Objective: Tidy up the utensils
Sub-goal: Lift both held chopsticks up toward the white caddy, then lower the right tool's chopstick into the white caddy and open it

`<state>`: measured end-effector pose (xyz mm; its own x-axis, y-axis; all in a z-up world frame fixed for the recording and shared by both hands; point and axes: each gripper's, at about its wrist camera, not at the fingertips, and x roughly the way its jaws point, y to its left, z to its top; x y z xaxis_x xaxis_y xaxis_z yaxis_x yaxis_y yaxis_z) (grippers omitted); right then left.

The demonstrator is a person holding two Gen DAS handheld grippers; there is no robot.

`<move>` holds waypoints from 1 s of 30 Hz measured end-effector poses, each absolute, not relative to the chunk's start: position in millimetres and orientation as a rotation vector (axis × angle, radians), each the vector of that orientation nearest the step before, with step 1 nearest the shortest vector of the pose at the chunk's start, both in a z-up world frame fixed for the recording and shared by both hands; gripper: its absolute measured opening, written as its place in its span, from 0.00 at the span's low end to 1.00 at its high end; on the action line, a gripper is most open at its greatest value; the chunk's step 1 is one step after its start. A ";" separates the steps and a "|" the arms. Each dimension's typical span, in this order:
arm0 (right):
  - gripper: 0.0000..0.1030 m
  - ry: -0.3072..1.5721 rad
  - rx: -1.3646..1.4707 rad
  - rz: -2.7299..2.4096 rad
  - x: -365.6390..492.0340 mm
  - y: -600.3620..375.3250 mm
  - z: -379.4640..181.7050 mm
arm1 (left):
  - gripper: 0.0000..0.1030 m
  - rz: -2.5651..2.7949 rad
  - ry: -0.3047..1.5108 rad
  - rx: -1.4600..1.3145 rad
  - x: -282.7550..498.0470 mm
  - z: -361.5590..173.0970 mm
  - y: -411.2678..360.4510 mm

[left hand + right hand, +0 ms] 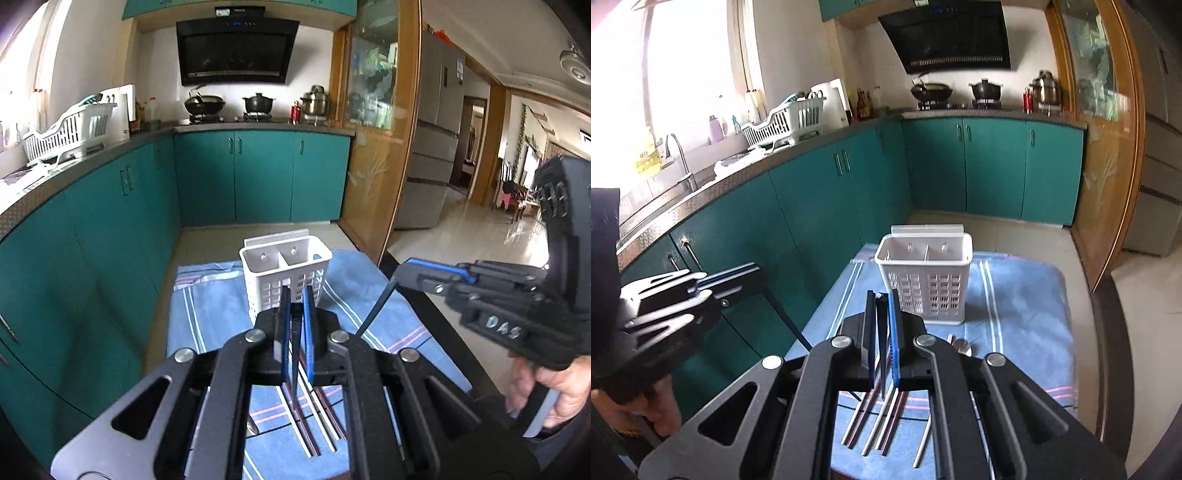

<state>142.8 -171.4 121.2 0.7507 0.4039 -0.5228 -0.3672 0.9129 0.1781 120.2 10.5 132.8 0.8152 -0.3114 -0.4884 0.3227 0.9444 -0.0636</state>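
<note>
A blue striped cloth point(1027, 295) covers the work surface in a teal-cabinet kitchen; its near part is hidden in both wrist views by the black gripper bodies, and its right corner is cut off by the fisheye rim. On the cloth's far half stands a white slotted utensil holder point(929, 273), upright, with a centre divider making two compartments that show no utensils inside; in the left wrist view its lower front is masked by the fingers.

The left gripper point(296, 321) is clamped narrowly on a dark chopstick point(295, 365), which hangs down between the blue pads toward the cloth. The right gripper point(882, 328) is likewise closed tight on a second dark chopstick point(884, 369); seen from the left wrist camera, that stick slants down from the right gripper's tip. A hand point(554, 391) grips the right tool's handle, partly cut off at the frame edge.

Loose chopsticks point(875, 424), white and dark reddish, lie side by side on the near cloth, their upper ends hidden under the grippers. A metal spoon point(962, 347) lies just before the holder, only its bowl clear.
</note>
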 end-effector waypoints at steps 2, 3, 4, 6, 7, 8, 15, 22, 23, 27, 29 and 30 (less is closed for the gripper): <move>0.06 0.568 0.050 0.414 138.9 -169.1 131.5 | 0.06 -0.333 0.506 0.013 117.9 136.2 14.5; 0.06 0.564 0.047 0.412 138.1 -168.8 134.8 | 0.06 -0.330 0.503 0.010 117.1 137.5 17.0; 0.06 0.563 0.042 0.409 137.5 -168.2 137.8 | 0.06 -0.330 0.501 0.007 117.1 137.5 19.0; 0.06 0.564 0.036 0.408 135.6 -167.9 141.9 | 0.06 -0.331 0.498 0.001 116.6 138.9 22.3; 0.06 0.567 0.028 0.405 134.4 -167.2 142.7 | 0.06 -0.332 0.498 0.002 116.2 139.2 23.5; 0.06 0.568 0.024 0.401 133.1 -166.3 143.4 | 0.06 -0.335 0.501 0.005 116.1 139.2 24.0; 0.06 0.592 0.015 0.402 134.2 -161.6 140.3 | 0.06 -0.342 0.511 0.001 116.3 140.0 28.5; 0.06 0.551 0.010 0.391 156.1 -158.3 174.3 | 0.06 -0.330 0.510 -0.022 120.0 139.9 38.8; 0.06 0.537 0.006 0.380 163.2 -157.3 183.3 | 0.06 -0.328 0.511 -0.025 121.3 139.5 40.3; 0.06 0.487 0.008 0.344 193.6 -154.6 215.0 | 0.06 -0.318 0.515 -0.036 125.5 137.0 46.7; 0.06 0.465 0.012 0.318 209.9 -153.8 227.7 | 0.06 -0.313 0.518 -0.039 126.9 135.2 49.3; 0.06 0.453 0.013 0.304 217.9 -153.6 233.1 | 0.06 -0.315 0.520 -0.043 127.9 134.4 51.3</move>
<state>217.9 -153.6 233.1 0.8546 0.2919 -0.4294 -0.2863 0.9548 0.0792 127.9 51.3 134.4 0.8212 -0.3065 -0.4814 0.2848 0.9511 -0.1197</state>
